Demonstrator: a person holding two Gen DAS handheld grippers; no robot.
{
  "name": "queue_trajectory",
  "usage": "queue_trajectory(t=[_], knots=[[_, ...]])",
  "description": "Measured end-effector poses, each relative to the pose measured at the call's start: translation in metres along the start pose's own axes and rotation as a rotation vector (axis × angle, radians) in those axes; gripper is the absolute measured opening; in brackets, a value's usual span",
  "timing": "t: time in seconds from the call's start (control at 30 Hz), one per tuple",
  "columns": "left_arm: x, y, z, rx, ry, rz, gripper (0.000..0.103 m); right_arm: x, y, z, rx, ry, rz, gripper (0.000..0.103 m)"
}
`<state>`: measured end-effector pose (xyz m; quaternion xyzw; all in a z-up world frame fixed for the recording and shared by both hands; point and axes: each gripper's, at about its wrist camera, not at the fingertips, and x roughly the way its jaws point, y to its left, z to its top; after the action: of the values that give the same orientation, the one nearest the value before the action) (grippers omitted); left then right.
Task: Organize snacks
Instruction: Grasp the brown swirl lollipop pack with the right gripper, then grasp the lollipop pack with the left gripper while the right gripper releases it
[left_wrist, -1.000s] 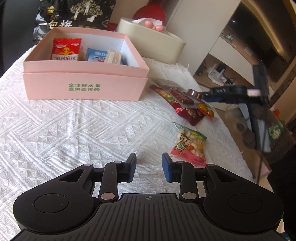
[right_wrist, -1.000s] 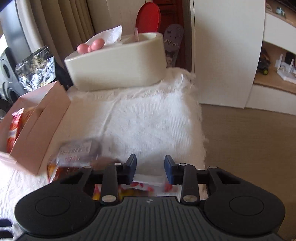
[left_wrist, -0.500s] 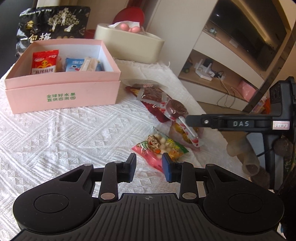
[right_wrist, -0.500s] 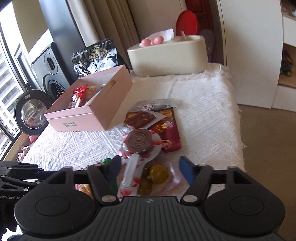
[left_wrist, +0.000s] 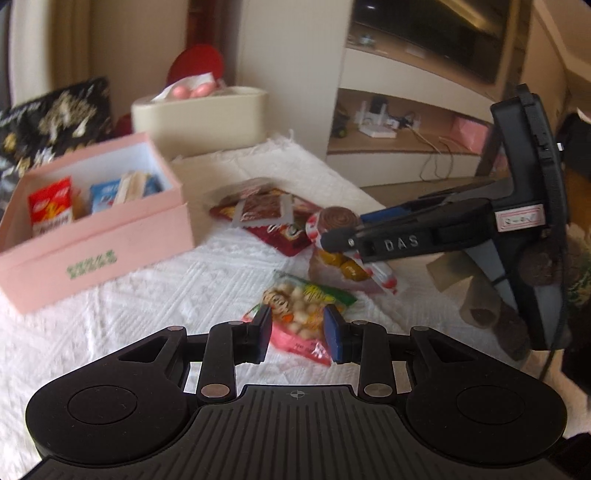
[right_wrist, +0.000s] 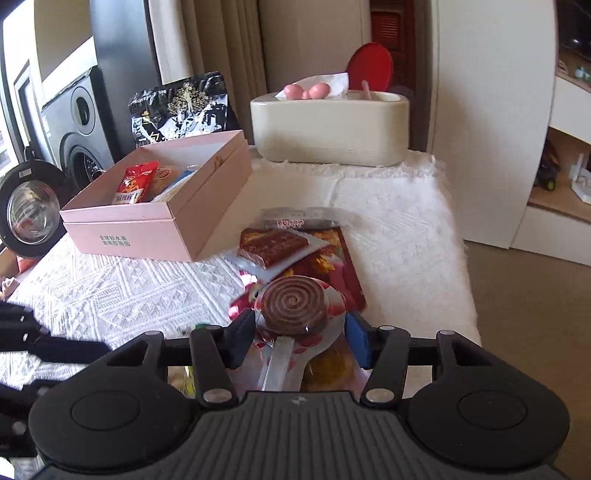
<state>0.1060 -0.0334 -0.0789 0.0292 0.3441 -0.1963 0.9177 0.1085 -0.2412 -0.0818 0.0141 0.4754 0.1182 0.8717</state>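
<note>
A pink box (left_wrist: 110, 236) (right_wrist: 147, 236) stands open on the white cloth and holds a red pack and a blue pack. To its right lies a pile of snacks: a brown slab in clear wrap (right_wrist: 273, 245), a red pack, and a spiral lollipop (right_wrist: 295, 304) (left_wrist: 338, 218) on top of a bag of yellow candies (left_wrist: 343, 266). My right gripper (right_wrist: 300, 332) (left_wrist: 332, 240) straddles the lollipop head. Its jaws are closing, with the pads at the wrapper's edges. My left gripper (left_wrist: 298, 334) hangs open over a pack of puffed balls (left_wrist: 299, 314), which lies flat between its fingers.
A cream tissue box (left_wrist: 199, 114) (right_wrist: 328, 125) and a black foil bag (left_wrist: 55, 118) (right_wrist: 184, 107) stand behind the pink box. The table's right edge drops to the floor beside the pile. A speaker (right_wrist: 74, 122) stands far left.
The right gripper opened wide, came over the lollipop and has narrowed around it. The left gripper moved to the right and forward, rolling, and now has the puffed-ball pack between its fingers.
</note>
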Motion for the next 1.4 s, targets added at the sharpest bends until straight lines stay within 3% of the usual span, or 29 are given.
queue_trajectory(t=[0.2,0.33,0.53,0.63,0.73,0.83,0.9,1.13,1.27,1.4], knots=[[0.027,-0.022,0.004,0.191,0.037,-0.02,0.039,-0.026,-0.008,-0.024,0.019,-0.015,-0.03,0.054],[0.036,-0.022,-0.001,0.21,0.033,0.096,0.039,-0.029,-0.008,-0.03,0.031,-0.017,-0.03,0.054],[-0.004,0.035,-0.009,-0.058,0.0,0.145,0.039,-0.031,0.022,-0.023,0.022,-0.045,0.128,0.054],[-0.03,0.076,-0.024,-0.236,-0.024,0.227,0.038,-0.02,0.055,-0.01,-0.021,-0.062,0.204,0.054],[-0.045,0.107,-0.038,-0.373,0.003,0.29,0.036,-0.007,0.091,0.005,-0.039,-0.086,0.306,0.054],[-0.057,0.119,-0.044,-0.457,-0.007,0.27,0.036,0.004,0.121,0.009,-0.074,-0.068,0.368,0.065],[-0.06,0.12,-0.049,-0.476,-0.017,0.238,0.036,0.003,0.128,0.003,-0.107,-0.077,0.352,0.068],[-0.042,0.111,-0.05,-0.493,-0.01,0.158,0.036,0.006,0.098,-0.03,-0.213,-0.05,0.094,0.07],[-0.034,0.096,-0.041,-0.418,-0.007,0.183,0.036,-0.005,0.085,-0.041,-0.24,-0.048,0.033,0.074],[-0.03,0.072,-0.035,-0.274,-0.012,0.234,0.036,-0.009,0.079,-0.048,-0.241,-0.045,0.003,0.076]])
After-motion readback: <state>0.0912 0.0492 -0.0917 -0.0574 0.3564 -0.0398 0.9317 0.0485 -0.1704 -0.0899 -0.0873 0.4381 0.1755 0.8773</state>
